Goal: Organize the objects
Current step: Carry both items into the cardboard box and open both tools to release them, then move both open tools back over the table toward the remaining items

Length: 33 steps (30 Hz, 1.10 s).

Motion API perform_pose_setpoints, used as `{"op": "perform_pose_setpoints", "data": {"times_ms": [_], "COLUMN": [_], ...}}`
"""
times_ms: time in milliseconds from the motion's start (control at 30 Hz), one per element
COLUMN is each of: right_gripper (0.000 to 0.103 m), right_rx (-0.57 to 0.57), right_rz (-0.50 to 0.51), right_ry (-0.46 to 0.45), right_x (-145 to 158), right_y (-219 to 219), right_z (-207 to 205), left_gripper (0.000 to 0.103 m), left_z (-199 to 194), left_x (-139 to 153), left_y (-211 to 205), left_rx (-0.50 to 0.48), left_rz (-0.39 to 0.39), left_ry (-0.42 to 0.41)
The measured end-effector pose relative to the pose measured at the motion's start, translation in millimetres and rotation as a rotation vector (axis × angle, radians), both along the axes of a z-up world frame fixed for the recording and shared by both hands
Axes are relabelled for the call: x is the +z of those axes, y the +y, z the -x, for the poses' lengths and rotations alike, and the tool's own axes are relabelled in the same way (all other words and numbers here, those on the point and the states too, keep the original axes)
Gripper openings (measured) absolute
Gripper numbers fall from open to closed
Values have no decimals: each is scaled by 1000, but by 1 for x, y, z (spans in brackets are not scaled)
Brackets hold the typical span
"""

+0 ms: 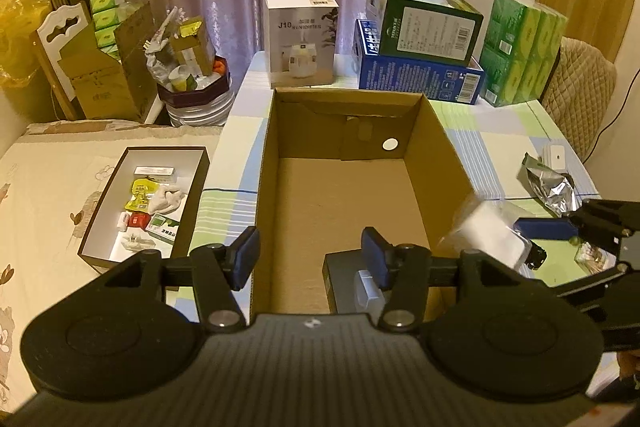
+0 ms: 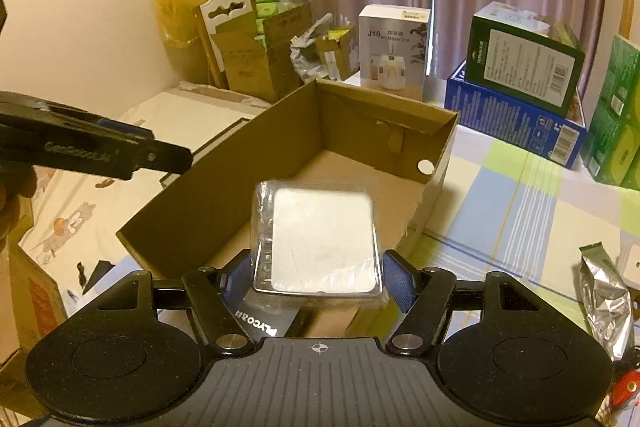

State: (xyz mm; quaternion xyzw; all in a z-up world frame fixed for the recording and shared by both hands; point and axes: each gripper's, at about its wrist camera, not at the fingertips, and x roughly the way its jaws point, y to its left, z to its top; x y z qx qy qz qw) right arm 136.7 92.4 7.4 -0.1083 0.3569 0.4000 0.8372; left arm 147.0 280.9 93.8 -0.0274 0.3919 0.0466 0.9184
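Over the near right corner of the cardboard box [image 2: 360,115], the right gripper [image 2: 316,279] is carrying a flat white packet in clear wrap [image 2: 320,243], its blue pads closed against the packet's two side edges. The left wrist view is showing the same packet blurred at the box's right wall, so it is probably in motion. The left gripper [image 1: 310,259] is hanging over the box's near end with its jaws wide apart and nothing between them. A dark box [image 1: 344,283] is already lying on the floor of the carton at its near end, with a pale object resting on it.

Slippage looks like the main risk: the wrap is glossy and loose, the pads are pinching only its near part, and the far end is sticking out unsupported, so the packet could pivot or slide out before it is properly over the opening. If it is lowered too near the right wall, it could catch on the rim and fall outside onto the striped tablecloth [image 2: 520,211]. Releasing it from height could also knock the items already inside. The two grippers are working close together, so a bump is possible.
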Motion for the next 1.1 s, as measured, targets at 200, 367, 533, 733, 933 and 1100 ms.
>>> {"op": "perform_pose_setpoints", "data": {"times_ms": [200,367,533,733,933,1100], "right_gripper": [75,75,75,75,75,75], "right_rx": [-28,-63,-111,-250,-380,-455], "right_rz": [-59,-89,-108,-100,-97,-49], "right_ry": [-15,-29,-75,-115,-119,-121], "right_x": [13,29,46,59,61,49], "right_y": [-14,-37,-81,-155,-237,-290], "right_z": [1,8,20,23,31,41], "left_gripper": [57,58,61,68,77,84], "left_z": [9,19,29,35,28,21], "left_x": [2,8,20,31,39,36], "left_y": [-2,-11,-30,-74,-130,-174], "left_rx": [6,9,-9,-86,-181,-244], "left_rz": [0,21,40,62,79,95], "left_ry": [-11,-25,-57,-75,-89,-91]}}
